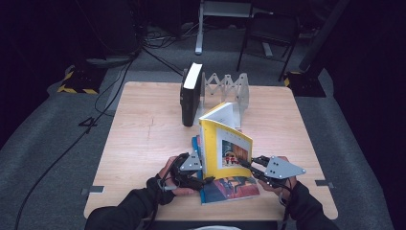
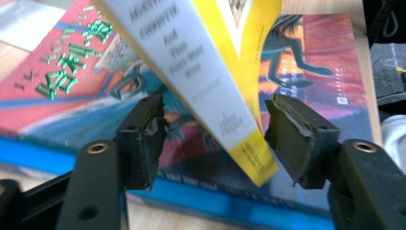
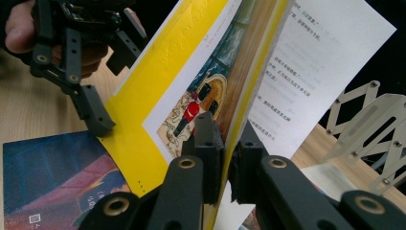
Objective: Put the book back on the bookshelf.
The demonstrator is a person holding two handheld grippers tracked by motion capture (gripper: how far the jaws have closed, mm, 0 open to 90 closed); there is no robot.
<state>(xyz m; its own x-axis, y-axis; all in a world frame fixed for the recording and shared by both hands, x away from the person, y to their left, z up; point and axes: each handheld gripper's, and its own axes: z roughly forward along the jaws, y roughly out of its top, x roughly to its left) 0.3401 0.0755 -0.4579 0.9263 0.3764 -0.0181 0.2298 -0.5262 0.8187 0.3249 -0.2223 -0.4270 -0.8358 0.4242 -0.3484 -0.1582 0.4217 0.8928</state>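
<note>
Dark carpeted floor surrounds a light wooden desk (image 1: 143,129), seen from above with a person's sleeved forearms entering from the bottom edge.

At the left, the left gripper (image 1: 203,178) sits low at the desk's near edge. Its fingers (image 2: 141,139) are parted on either side of the spine of a yellow paperback (image 2: 215,105), near the bottom corner; a gap shows on both sides, so they are not yet pressing it.

Behind, toward the far edge, a thick black book (image 1: 190,96) stands upright against a grey folding book rack (image 1: 230,88).

In the middle, the yellow paperback (image 1: 225,151) stands upright, its long axis vertical and its white pages fanned open at the top. It rests on a red and blue book (image 1: 232,188) lying flat, which itself lies on a blue one (image 2: 230,203).

At the right, the right gripper (image 1: 246,164) reaches in level from the right. Its fingers (image 3: 208,139) are closed on the paperback's front cover, pinching it near the lower edge and holding the book up.

The spine lies directly between the left fingers, so the left hand looks nearest to take the book by closing across the spine, which would also press the loose pages shut.
</note>
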